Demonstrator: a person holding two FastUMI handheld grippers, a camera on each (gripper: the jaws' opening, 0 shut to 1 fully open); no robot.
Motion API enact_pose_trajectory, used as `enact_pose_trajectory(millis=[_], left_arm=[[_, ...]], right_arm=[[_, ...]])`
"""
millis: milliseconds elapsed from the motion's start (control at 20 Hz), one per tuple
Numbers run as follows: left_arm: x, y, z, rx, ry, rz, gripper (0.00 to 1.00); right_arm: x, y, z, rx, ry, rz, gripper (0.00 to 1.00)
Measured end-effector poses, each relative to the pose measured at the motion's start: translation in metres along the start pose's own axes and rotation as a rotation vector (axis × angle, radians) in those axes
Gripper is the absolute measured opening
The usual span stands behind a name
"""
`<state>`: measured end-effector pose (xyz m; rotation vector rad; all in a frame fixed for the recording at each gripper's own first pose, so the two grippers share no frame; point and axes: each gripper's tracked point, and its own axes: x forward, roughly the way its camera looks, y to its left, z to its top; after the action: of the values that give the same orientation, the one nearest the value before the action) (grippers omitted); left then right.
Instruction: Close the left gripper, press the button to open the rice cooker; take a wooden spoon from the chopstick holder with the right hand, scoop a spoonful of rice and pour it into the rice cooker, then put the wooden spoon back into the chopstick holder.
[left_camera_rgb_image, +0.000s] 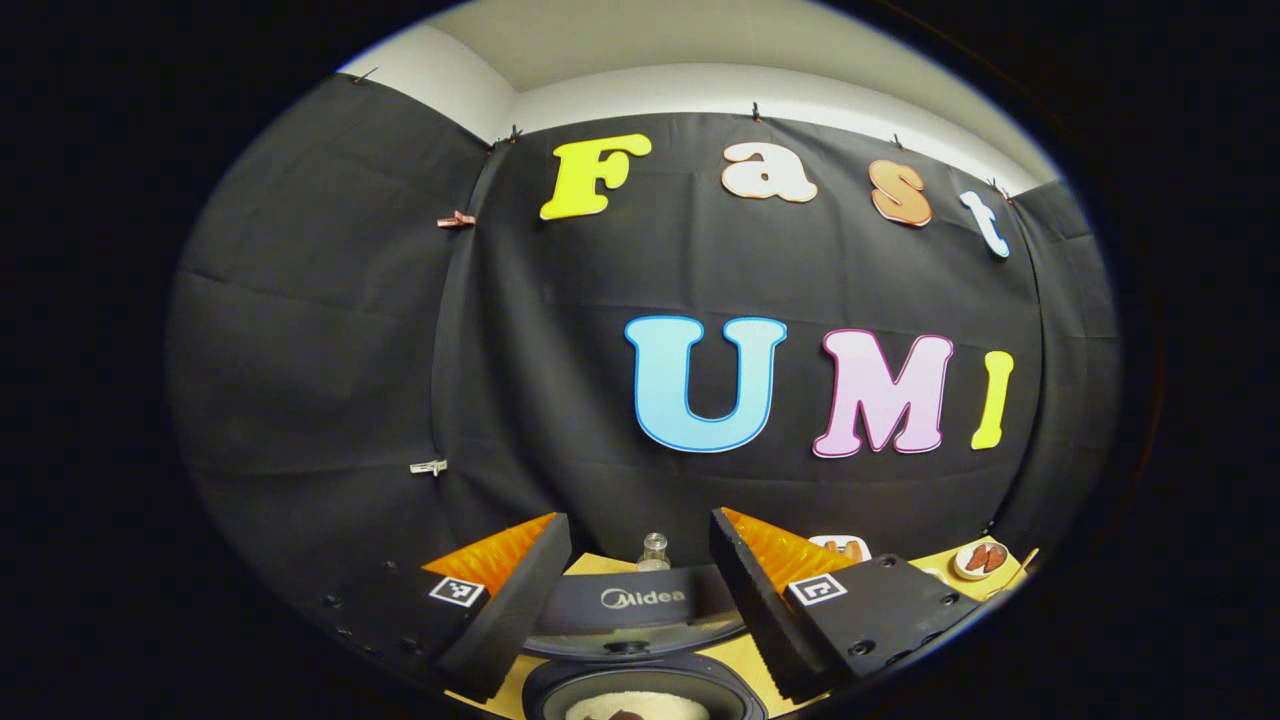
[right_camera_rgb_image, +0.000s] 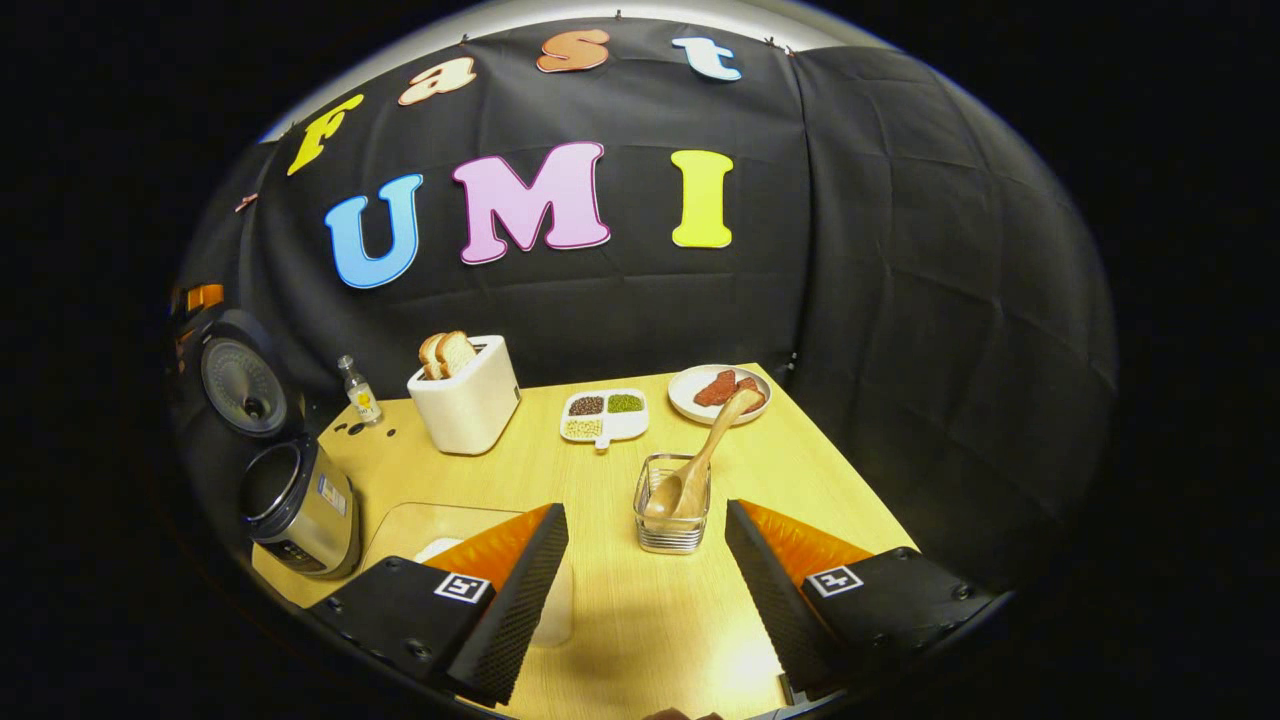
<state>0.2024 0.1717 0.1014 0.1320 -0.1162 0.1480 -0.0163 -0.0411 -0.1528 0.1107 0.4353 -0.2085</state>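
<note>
The wooden spoon (right_camera_rgb_image: 706, 443) leans in the chopstick holder (right_camera_rgb_image: 672, 505) at the desk's (right_camera_rgb_image: 620, 610) centre, at twelve o'clock from the spread, empty right tongs (right_camera_rgb_image: 645, 590). At nine o'clock stands the open rice cooker (right_camera_rgb_image: 292, 500). The left tongs (left_camera_rgb_image: 640, 600) hang spread above it.

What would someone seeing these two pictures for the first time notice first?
Probably the wooden spoon leaning in the clear chopstick holder at the middle of the yellow table, just ahead of the open right gripper. Next, the rice cooker at the table's left edge with its lid standing open. In the left gripper view, the open left gripper hangs over that cooker's pot.
</note>
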Motion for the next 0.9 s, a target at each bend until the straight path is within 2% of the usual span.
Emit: enact_pose_trajectory(millis=[200,250,400,650,800,900], left_arm=[[0.012,0.004,-0.024,0.014,0.085,0.008,0.94],[0.013,0.002,-0.019,0.015,0.074,0.001,0.98],[0.001,-0.002,-0.029,0.020,0.141,0.004,0.99],[-0.049,-0.012,-0.056,-0.030,0.290,0.007,0.99],[-0.083,-0.019,-0.080,-0.083,0.366,0.018,0.98],[-0.105,-0.024,-0.105,-0.070,0.414,0.029,0.98]], right_arm=[[-0.019,-0.001,-0.006,-0.005,-0.003,-0.028,0.99],[-0.022,-0.001,-0.008,-0.003,-0.003,-0.038,0.99],[-0.032,-0.004,-0.014,-0.001,-0.003,-0.058,0.99],[-0.034,-0.014,-0.021,-0.006,-0.005,-0.070,0.99],[-0.033,-0.019,-0.017,0.005,-0.016,-0.043,0.99],[-0.035,-0.022,-0.011,0.012,-0.032,-0.014,1.00]])
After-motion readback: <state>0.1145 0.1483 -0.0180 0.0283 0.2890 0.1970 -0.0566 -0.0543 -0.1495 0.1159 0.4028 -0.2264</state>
